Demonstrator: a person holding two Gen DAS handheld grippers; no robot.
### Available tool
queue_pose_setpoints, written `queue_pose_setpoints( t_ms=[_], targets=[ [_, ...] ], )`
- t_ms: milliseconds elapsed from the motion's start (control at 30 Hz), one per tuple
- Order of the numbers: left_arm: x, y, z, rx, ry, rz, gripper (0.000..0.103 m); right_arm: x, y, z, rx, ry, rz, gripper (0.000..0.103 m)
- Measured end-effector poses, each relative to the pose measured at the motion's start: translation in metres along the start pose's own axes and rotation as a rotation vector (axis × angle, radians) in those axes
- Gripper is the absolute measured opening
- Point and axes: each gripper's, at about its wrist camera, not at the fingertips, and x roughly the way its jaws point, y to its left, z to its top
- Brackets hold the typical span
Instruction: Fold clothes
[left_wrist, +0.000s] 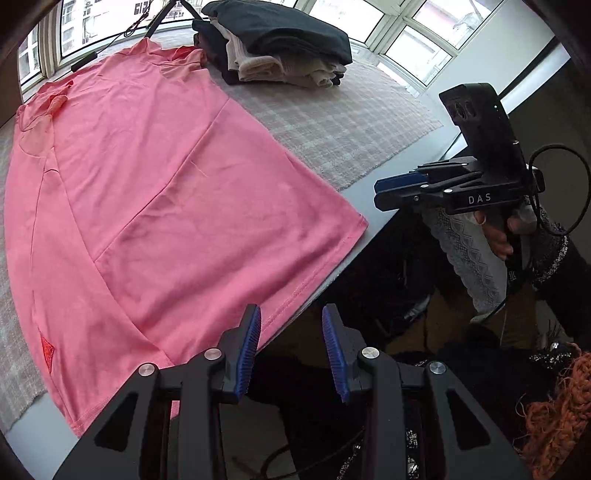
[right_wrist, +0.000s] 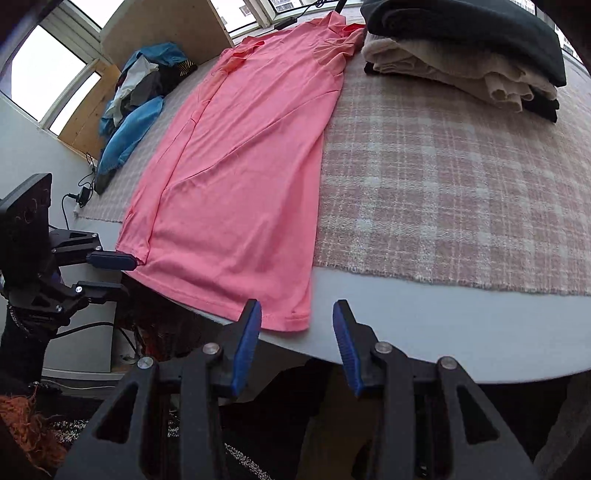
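1. Lying lengthwise on the pale pink checked woven cloth (right_wrist: 461, 177) that covered the grey tabletop (right_wrist: 443, 332), the long salmon-pink jersey garment (right_wrist: 240, 177) had both long sides already turned in, and its hem end ran past the cloth's near edge onto bare tabletop. Judged from that, the next fold was hem toward collar; a lift by one corner only would likely have let the turned-in sides fall open.

2. Beside the garment's collar end sat the stack of folded dark and cream clothes (right_wrist: 465, 51), its edge touching or just beside the pink shoulder. A hem carried too far up could have landed on that stack or nudged it.

3. On the garment's other side lay a loose heap of blue and grey clothes (right_wrist: 140, 96), near but apart; a sideways drag might have pulled the pink cloth toward it.

4. The right gripper (right_wrist: 297, 325) hung at the hem's right corner, its blue pads apart and nothing between them; closing short would have caught only the top layer, or the table edge.

5. The left gripper (left_wrist: 291, 332) stood likewise parted and empty at the hem's left corner, half off the table; a shallow bite there risked the thin jersey slipping out mid-lift.
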Motion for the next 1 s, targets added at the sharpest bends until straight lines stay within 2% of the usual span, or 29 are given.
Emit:
queue_pose_setpoints(
  t_ms=[100, 267, 367, 500, 567, 633, 733, 900, 1000],
  targets=[
    [0.013, -0.021, 0.006, 0.006, -0.014, 0.008, 0.033, -0.017, -0.002, 0.026, -0.039, -0.067, -0.017, 0.040],
    [0.036, -0.057, 0.024, 0.042, -0.021, -0.021, 0.033, -0.042, 0.000, 0.103, -0.128, -0.159, -0.061, 0.040],
    [0.058, -0.075, 0.039, 0.083, 0.007, 0.031, 0.034, -0.036, 0.004, 0.165, -0.158, -0.157, -0.017, 0.040],
    [0.074, -0.088, 0.055, 0.129, 0.021, 0.089, 0.034, 0.008, 0.012, 0.246, -0.200, -0.093, -0.064, 0.040],
    [0.077, -0.088, 0.062, 0.127, 0.015, 0.111, 0.034, 0.040, 0.010, 0.274, -0.211, -0.026, -0.131, 0.040],
    [0.079, -0.084, 0.067, 0.109, 0.009, 0.132, 0.034, 0.079, 0.005, 0.291, -0.213, 0.057, -0.211, 0.040],
    [0.082, -0.079, 0.071, 0.089, 0.013, 0.156, 0.034, 0.116, -0.006, 0.303, -0.203, 0.143, -0.274, 0.040],
    [0.088, -0.076, 0.075, 0.093, 0.030, 0.178, 0.034, 0.132, -0.020, 0.311, -0.178, 0.172, -0.307, 0.037],
    [0.091, -0.078, 0.075, 0.106, 0.038, 0.171, 0.035, 0.136, -0.018, 0.310, -0.213, 0.188, -0.306, 0.034]
  ],
)
